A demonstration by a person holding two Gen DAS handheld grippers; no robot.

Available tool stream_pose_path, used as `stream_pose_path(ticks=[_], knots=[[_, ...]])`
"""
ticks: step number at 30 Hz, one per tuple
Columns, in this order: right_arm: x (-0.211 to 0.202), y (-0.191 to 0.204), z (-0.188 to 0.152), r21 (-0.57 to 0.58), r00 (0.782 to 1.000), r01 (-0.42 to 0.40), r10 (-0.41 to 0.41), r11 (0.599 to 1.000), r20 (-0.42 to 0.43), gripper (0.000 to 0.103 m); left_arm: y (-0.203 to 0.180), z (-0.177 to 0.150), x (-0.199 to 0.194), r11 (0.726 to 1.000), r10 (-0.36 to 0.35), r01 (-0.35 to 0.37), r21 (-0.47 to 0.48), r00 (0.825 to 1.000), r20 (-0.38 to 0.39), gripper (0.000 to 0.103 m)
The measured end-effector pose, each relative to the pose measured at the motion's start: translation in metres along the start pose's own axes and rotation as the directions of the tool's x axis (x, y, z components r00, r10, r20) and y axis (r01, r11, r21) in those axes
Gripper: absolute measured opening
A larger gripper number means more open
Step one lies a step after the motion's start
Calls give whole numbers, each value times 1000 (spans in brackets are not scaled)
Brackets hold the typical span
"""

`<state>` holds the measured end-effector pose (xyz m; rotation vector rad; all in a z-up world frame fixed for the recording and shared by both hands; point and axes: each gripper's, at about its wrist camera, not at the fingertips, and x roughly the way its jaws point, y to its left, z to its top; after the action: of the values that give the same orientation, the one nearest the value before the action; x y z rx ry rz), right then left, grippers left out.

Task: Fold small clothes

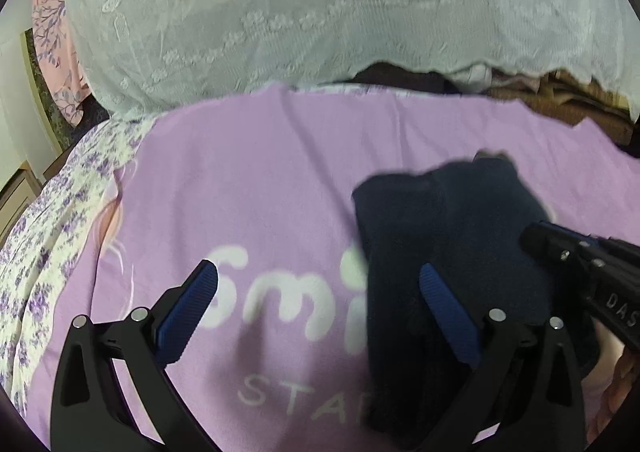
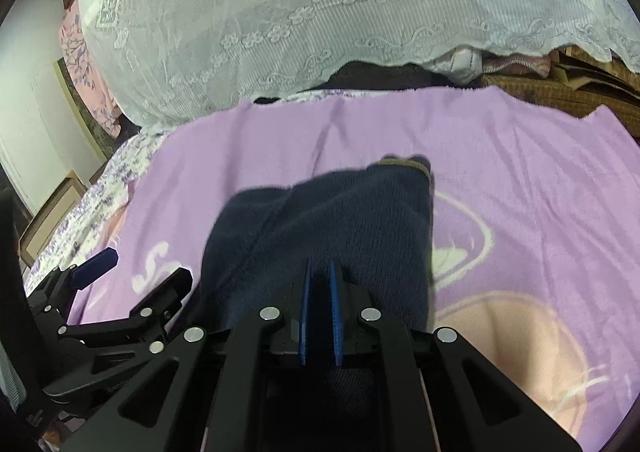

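A dark navy knitted garment (image 2: 320, 228) lies on a lilac blanket (image 2: 520, 156) spread over a bed. Seen from the right wrist camera, the garment stretches from the camera end toward the far side of the blanket, its far edge showing a brownish band.

The right hand-held gripper (image 2: 320, 280) has its two blue ribbed pads pressed almost together, pinching a fold of the navy garment at its near end. The knit bunches between the pads.

The left hand-held gripper (image 1: 320, 284) is spread wide. One blue pad hovers over the lilac blanket, the other over the left edge of the navy garment; nothing is clamped between them. In the left wrist view the right hand-held gripper enters from the right edge, its tip on the garment, with white letters "DAS" readable on its black body; the rest of the word is cut off.

White printed writing on the blanket reads "smi", the remainder covered by the garment, and below it "STA" in thinner capitals, also partly covered. A white looping outline and a peach-coloured shape, possibly part of a cartoon figure, are printed on the blanket to the right of the garment.

A white lace cover (image 2: 320, 12) with flower patterns drapes over a bulky pile beyond the blanket. A floral sheet (image 1: 52, 252) with purple blossoms shows at the left.
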<state>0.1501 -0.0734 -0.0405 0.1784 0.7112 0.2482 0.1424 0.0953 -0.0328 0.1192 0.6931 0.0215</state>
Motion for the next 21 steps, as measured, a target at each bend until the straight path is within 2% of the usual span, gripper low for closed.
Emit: stream_pose_path(ticks=[5, 9, 11, 16, 21], knots=[[8, -6, 26, -14, 999, 35, -35, 999, 0, 10, -11, 22, 7, 1000, -25, 25, 0, 1000, 1, 99], [40, -15, 32, -13, 994, 74, -75, 997, -78, 8, -27, 16, 43, 999, 12, -8, 40, 995, -95, 99], [53, -20, 27, -10, 992, 71, -71, 997, -108, 8, -28, 6, 55, 999, 9, -4, 40, 994, -112, 99], [49, -24, 25, 16, 995, 50, -48, 999, -89, 7, -27, 3, 51, 1000, 4, -1, 30, 995, -101, 99], [5, -9, 12, -53, 999, 35, -35, 998, -4, 10, -7, 2, 17, 999, -41, 40, -21, 998, -53, 99]])
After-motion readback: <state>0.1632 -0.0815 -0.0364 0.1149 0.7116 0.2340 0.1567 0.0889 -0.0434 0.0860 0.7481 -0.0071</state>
